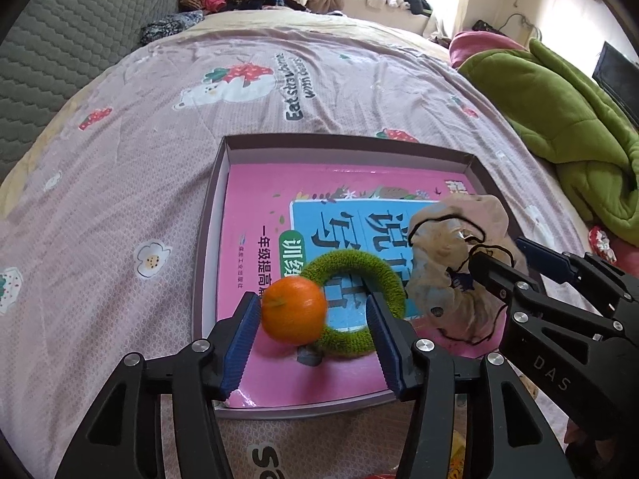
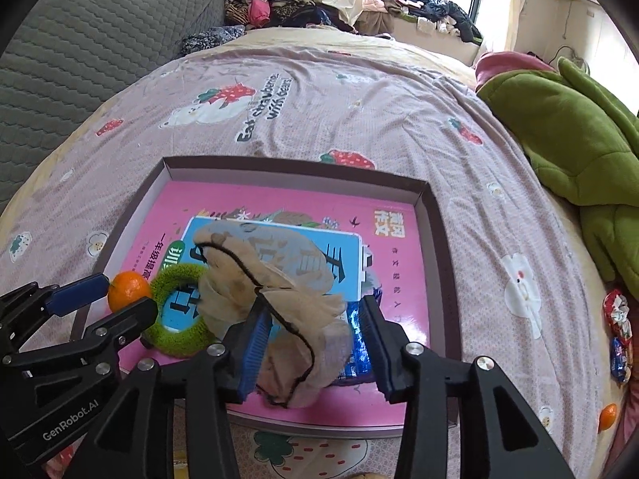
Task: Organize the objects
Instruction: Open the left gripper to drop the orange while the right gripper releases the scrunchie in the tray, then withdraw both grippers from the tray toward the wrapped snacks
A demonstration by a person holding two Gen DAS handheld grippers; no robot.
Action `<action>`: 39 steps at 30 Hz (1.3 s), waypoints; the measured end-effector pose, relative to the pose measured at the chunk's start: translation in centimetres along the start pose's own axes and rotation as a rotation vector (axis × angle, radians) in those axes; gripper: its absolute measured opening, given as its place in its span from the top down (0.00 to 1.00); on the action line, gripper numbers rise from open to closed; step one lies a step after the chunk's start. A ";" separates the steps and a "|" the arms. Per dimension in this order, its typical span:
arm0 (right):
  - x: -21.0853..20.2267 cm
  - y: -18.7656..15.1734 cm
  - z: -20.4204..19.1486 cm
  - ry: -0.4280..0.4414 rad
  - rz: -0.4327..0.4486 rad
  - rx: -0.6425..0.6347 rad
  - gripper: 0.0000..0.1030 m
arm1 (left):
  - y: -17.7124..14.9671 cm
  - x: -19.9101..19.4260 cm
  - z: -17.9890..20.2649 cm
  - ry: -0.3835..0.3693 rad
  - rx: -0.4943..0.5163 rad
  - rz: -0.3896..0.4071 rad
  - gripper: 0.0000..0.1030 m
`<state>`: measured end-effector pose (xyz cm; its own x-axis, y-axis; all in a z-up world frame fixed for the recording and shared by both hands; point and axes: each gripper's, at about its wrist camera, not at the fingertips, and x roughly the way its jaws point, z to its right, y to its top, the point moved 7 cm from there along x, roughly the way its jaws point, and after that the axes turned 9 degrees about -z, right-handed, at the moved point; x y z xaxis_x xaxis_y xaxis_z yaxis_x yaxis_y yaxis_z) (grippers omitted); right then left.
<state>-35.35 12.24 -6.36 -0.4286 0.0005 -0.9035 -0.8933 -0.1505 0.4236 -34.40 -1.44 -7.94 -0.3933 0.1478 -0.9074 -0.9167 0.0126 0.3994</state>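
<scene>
L gripper has its blue pads spread wide w/ the orange between them, touching or nearly touching the L pad only; the far pad sits apart from it, over the green fuzzy ring. Can't tell if the orange rests on the book or is mid-drop; it looks slightly blurred. Risk: it's round, the book cover is slick, so it may roll toward the tray's near wall or get bumped by the R tool working just beside it. R gripper is also spread, w/ a beige scrunchie w/ black trim draped over its L pad, not pinched; it could snag on the pad ridges when pulling away, or flop onto the ring. All sit in the shallow box tray on the pink workbook, on the bedsheet. Writing: sheet reads "Eat strawberries with bears" (partly legible); workbook shows "一年级提高", "训练", other large chars partly hidden; tools marked "DAS" and "GenRobot.AI".
</scene>
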 end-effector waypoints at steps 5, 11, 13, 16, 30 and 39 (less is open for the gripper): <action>-0.6 0.5 0.3 -0.009 0.018 0.006 0.56 | 0.1 -0.7 0.0 -0.004 -0.004 0.014 0.42; -1.8 0.8 0.5 0.003 0.049 0.017 0.56 | 0.1 -1.7 0.2 -0.005 -0.001 0.032 0.42; -2.4 0.9 0.5 0.005 0.065 0.015 0.56 | 0.2 -2.1 0.3 -0.008 0.000 0.039 0.42; -3.2 1.0 0.5 0.004 0.081 0.013 0.56 | 0.3 -2.7 0.6 -0.008 0.002 0.050 0.42; -8.6 0.4 0.7 0.009 0.193 0.000 0.56 | -0.5 -8.0 2.5 -0.018 0.037 0.145 0.41; -11.8 -0.5 0.9 0.024 0.242 -0.001 0.56 | -1.4 -10.6 3.7 -0.014 0.064 0.192 0.41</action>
<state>-29.98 13.16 4.15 -0.6267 -0.0588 -0.7770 -0.7648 -0.1447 0.6278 -28.68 0.62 1.64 -0.5593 0.1669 -0.8120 -0.8183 0.0453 0.5730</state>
